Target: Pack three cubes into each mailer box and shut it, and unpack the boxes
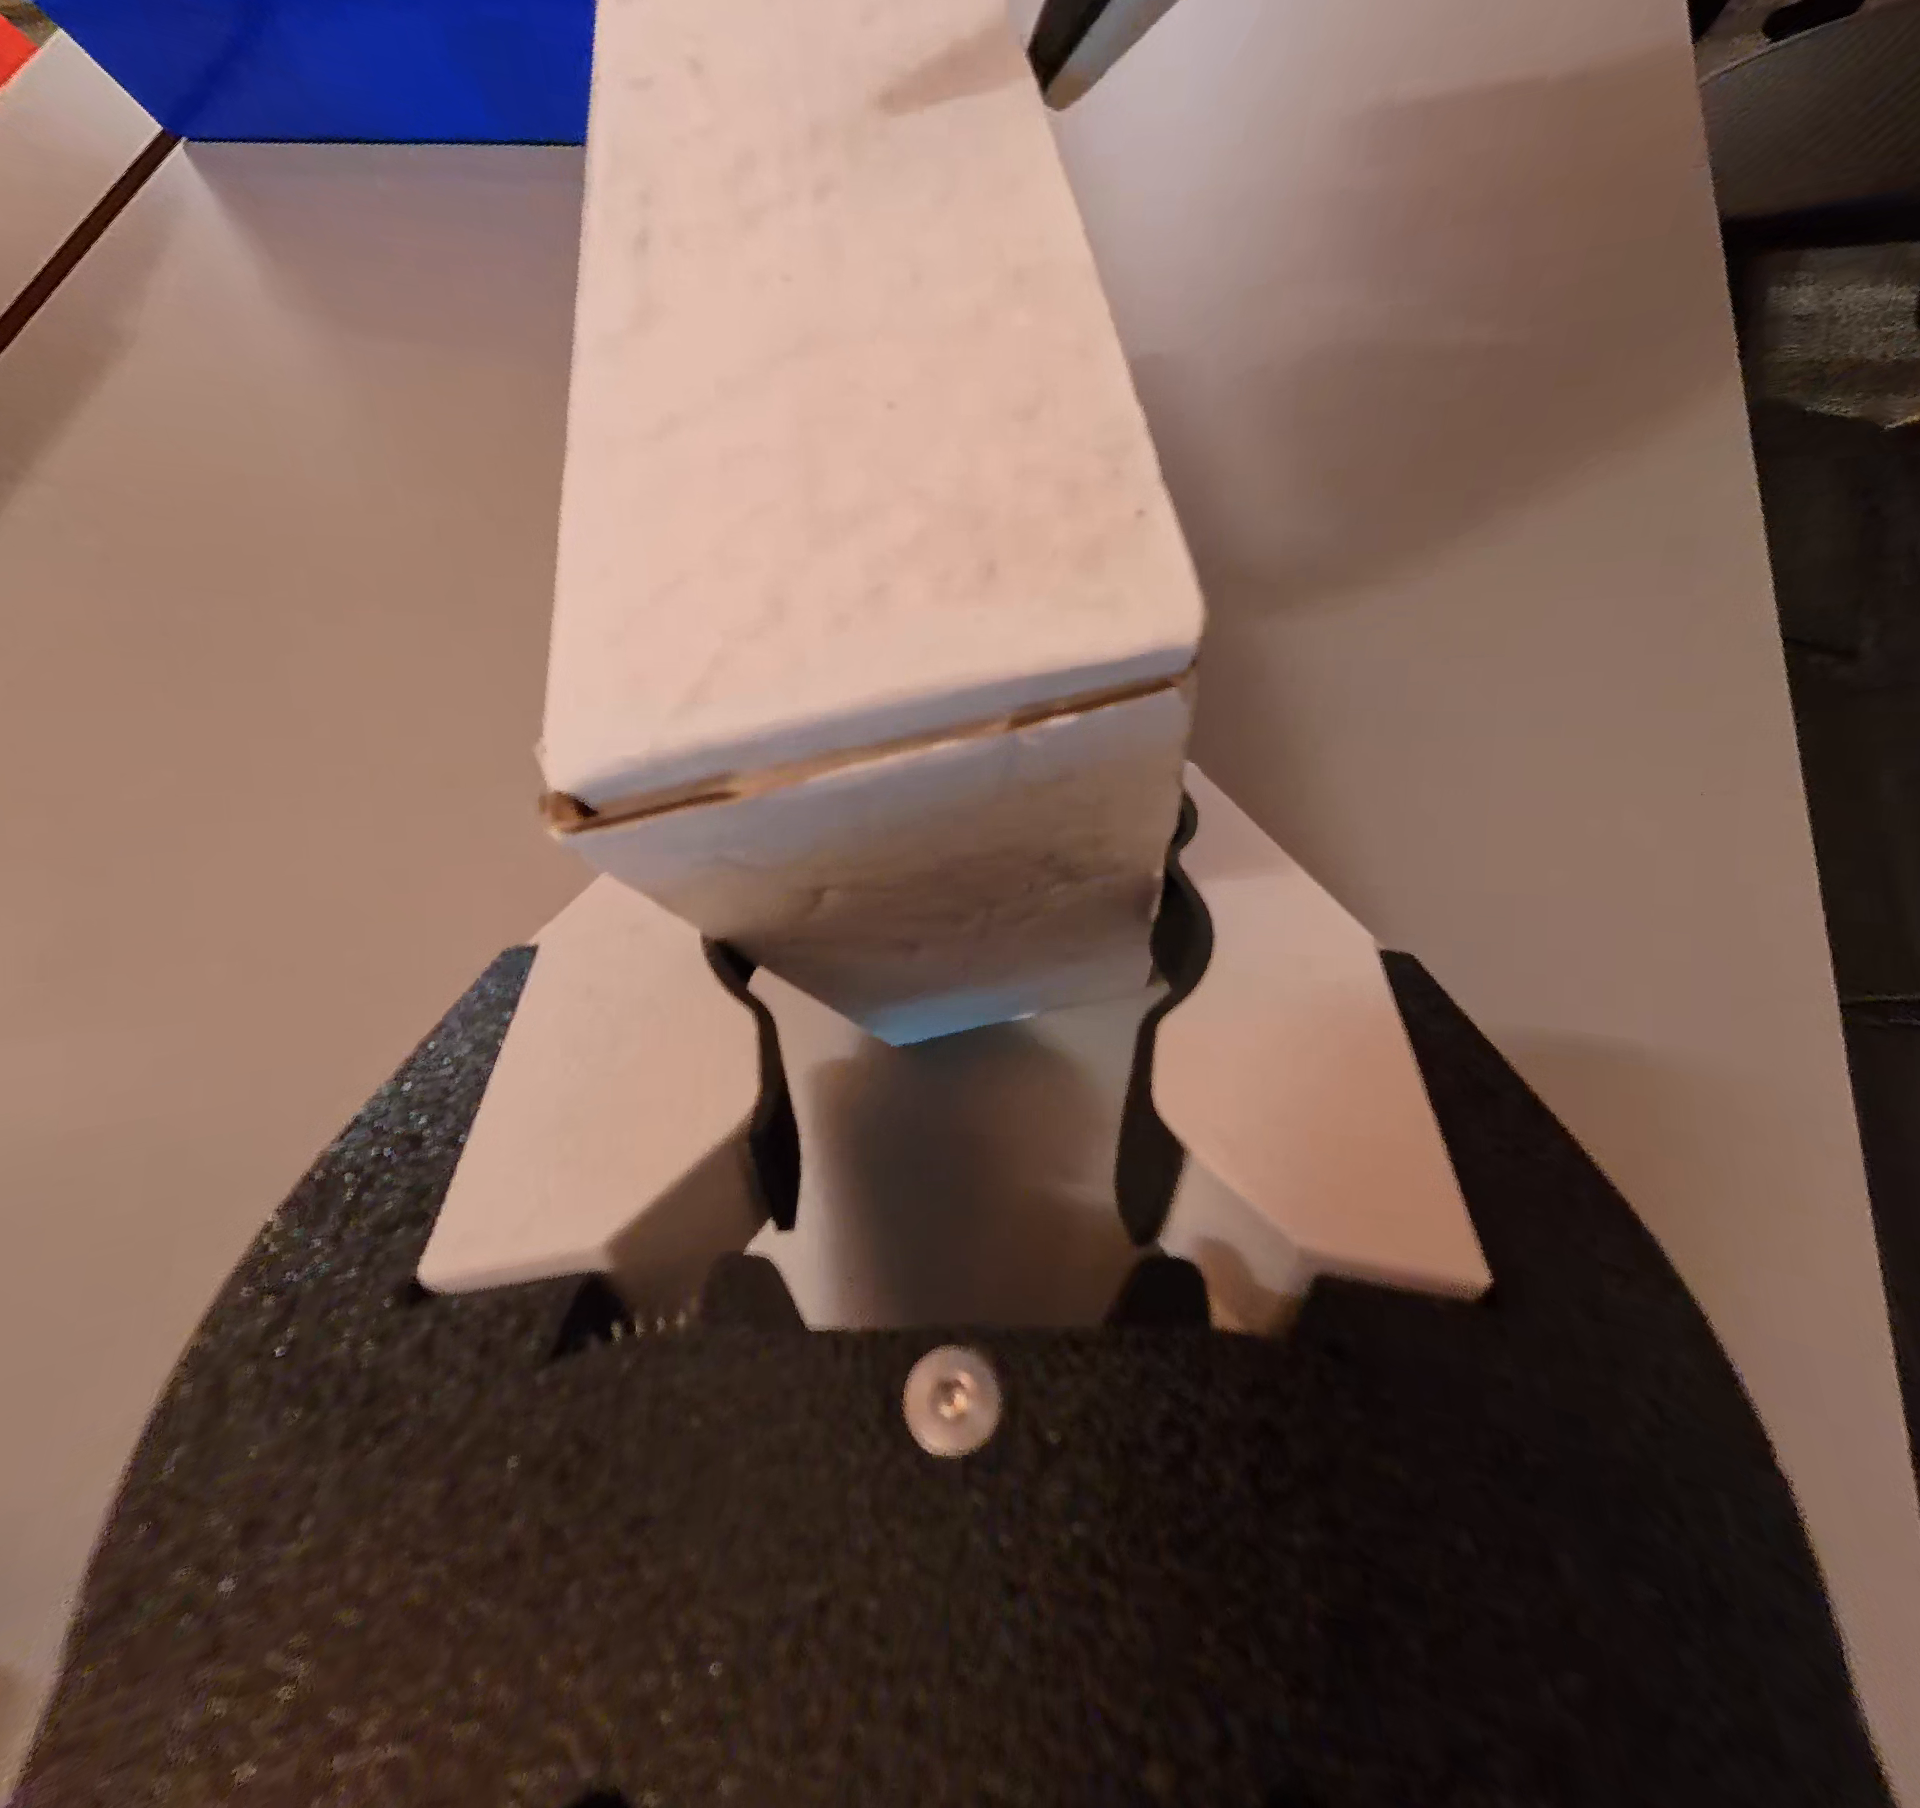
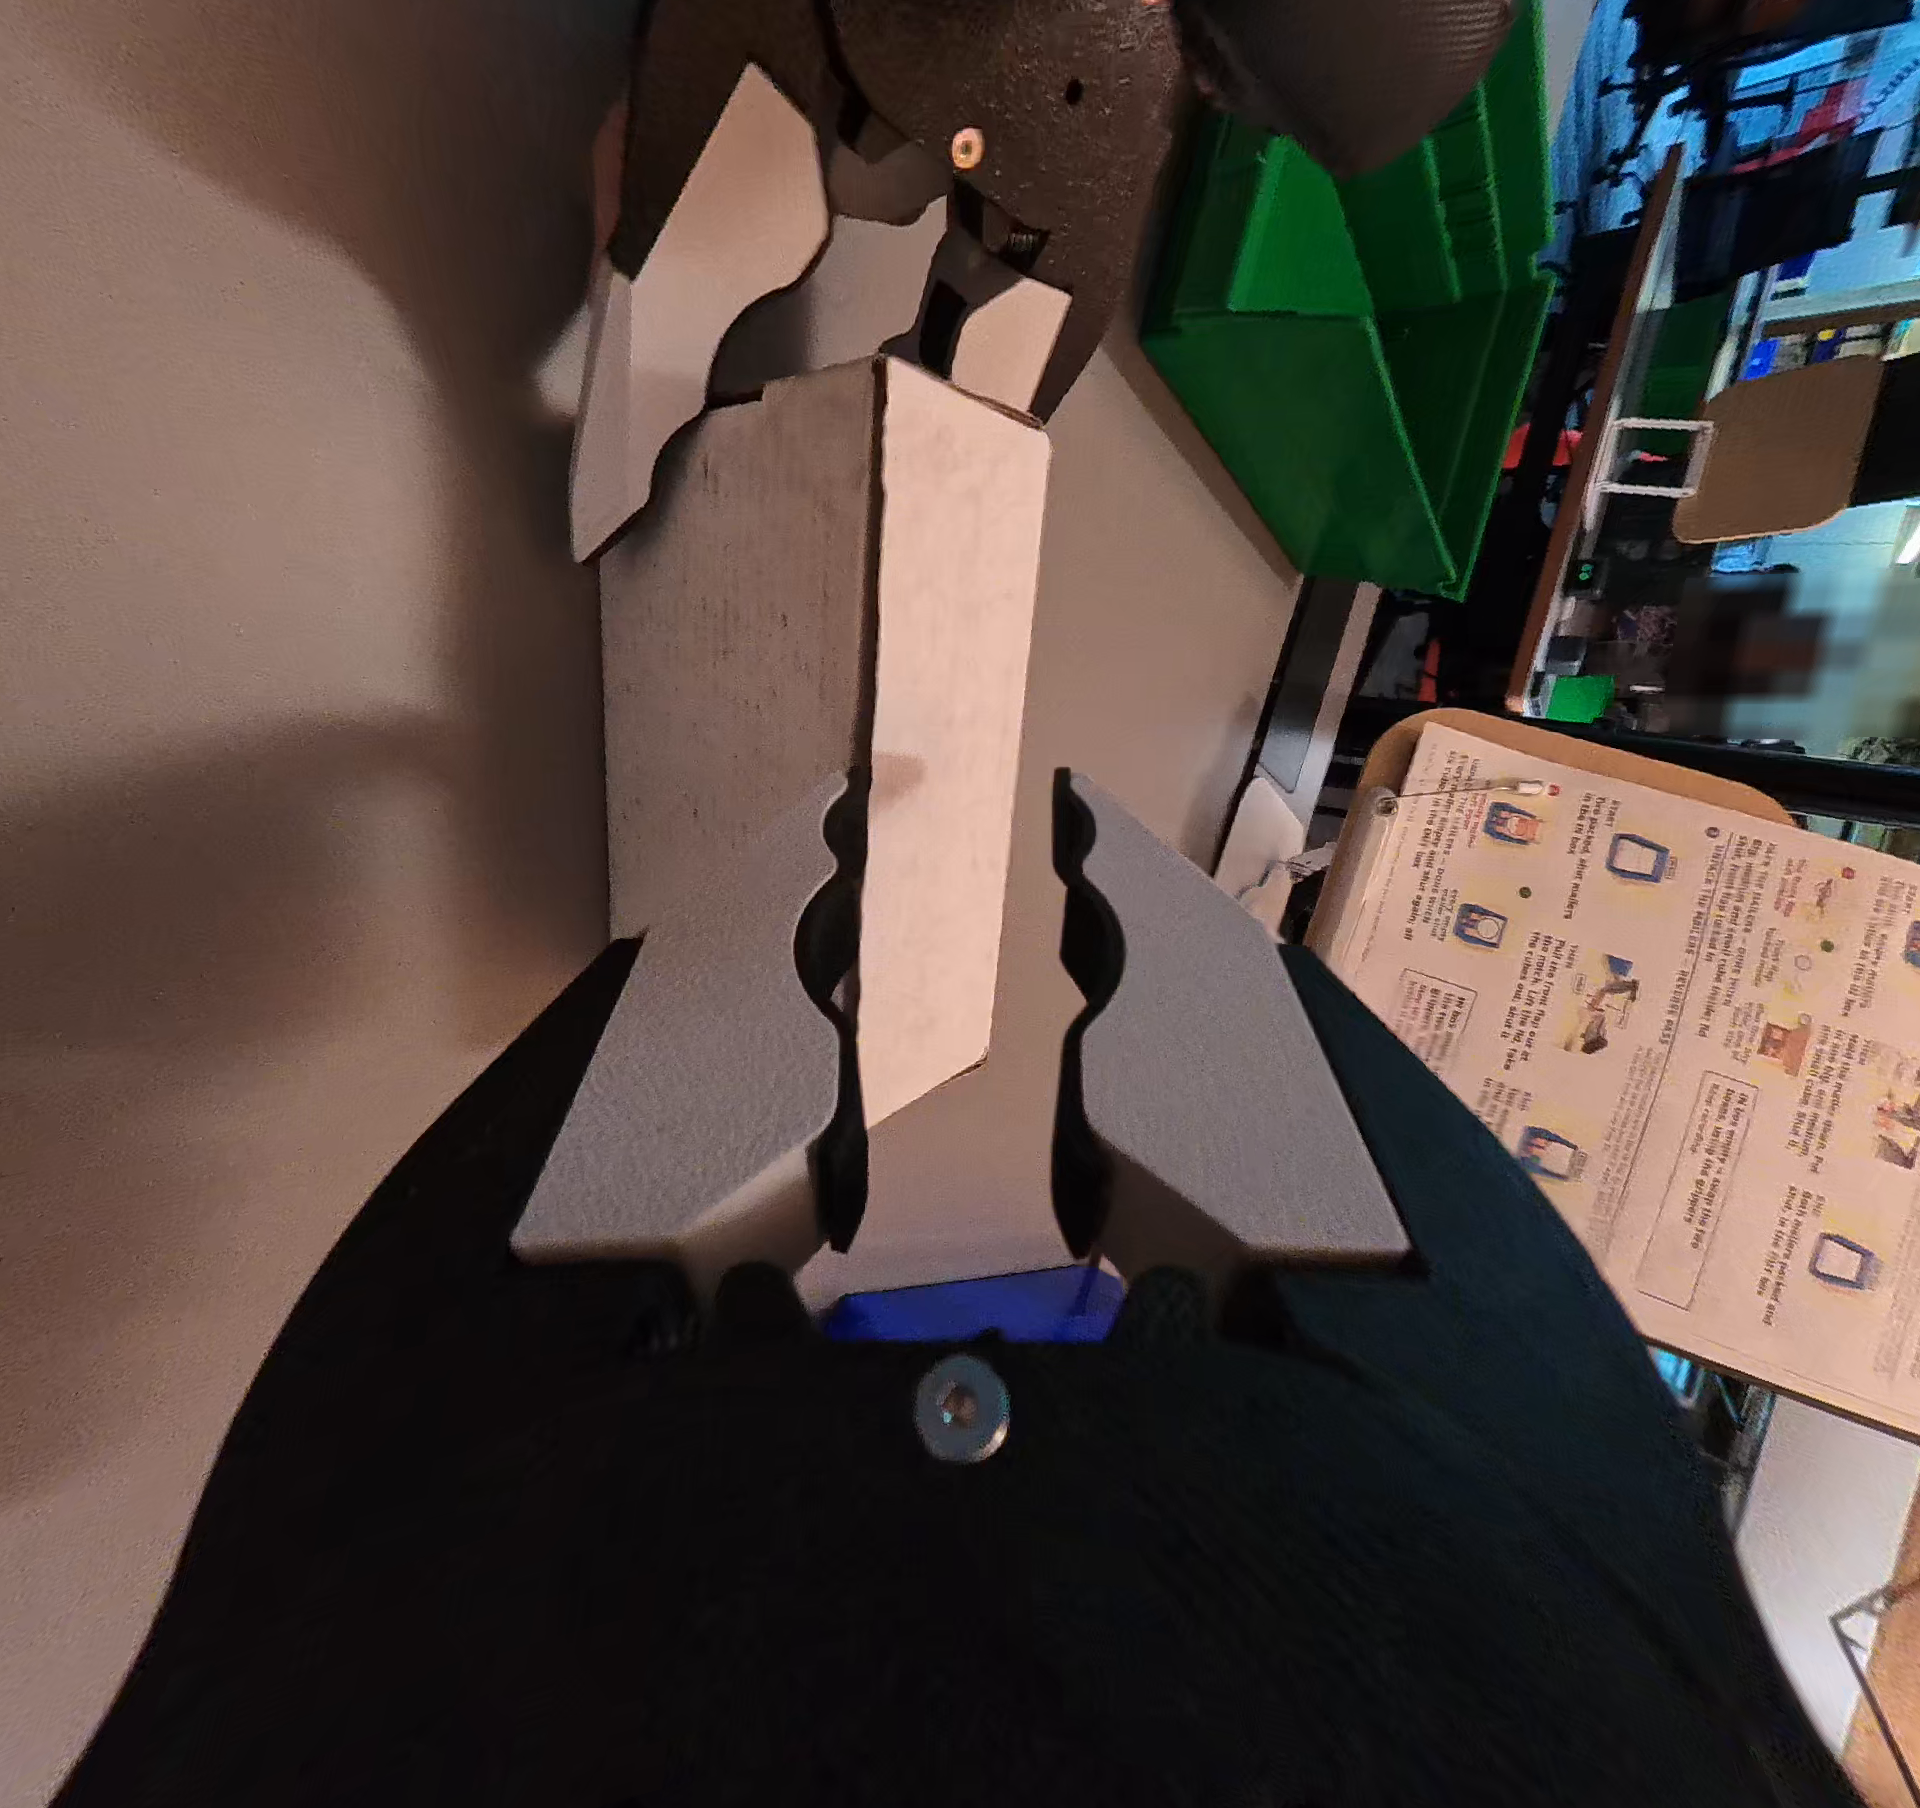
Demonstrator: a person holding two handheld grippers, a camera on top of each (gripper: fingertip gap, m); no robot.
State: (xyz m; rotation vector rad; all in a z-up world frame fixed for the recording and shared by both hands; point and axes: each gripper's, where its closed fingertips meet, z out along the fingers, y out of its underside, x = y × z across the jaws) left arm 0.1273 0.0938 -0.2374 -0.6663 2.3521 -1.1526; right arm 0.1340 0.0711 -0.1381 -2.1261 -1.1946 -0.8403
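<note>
Left wrist view: left tongs (image 1: 951, 937) clamped on the near end of a white mailer box (image 1: 852, 428), one finger on each side wall. Box is shut, lid seam visible along the near edge, a bit of brown corrugate showing at the corner. It's held clear above the white worktop (image 1: 291, 615), long axis pointing away from the camera. Blue bin (image 1: 312, 2) sits at the far left of the worktop. One fingertip (image 1: 1101, 2) of the other tongs shows at the top, just beside the far end of the box.

Right wrist view: same mailer box (image 2: 935, 698) seen end-on from the other side, tilted so one long edge faces the camera. Right tongs (image 2: 961, 979) are parted to a moderate gap around the near end of the box; left finger (image 2: 717, 1052) looks to be against the box wall, right finger (image 2: 1195, 1031) stands apart from it with worktop visible in the gap. Not gripping. Left tongs (image 2: 883, 376) at the far end, closed on the box. Green bin (image 2: 1351, 387) sits beyond on the right. Printed instruction sheet (image 2: 1662, 1052) on a board further right, off the worktop. Strip of blue bin (image 2: 966, 1311) visible low between the fingers. No cubes visible in either view.
</note>
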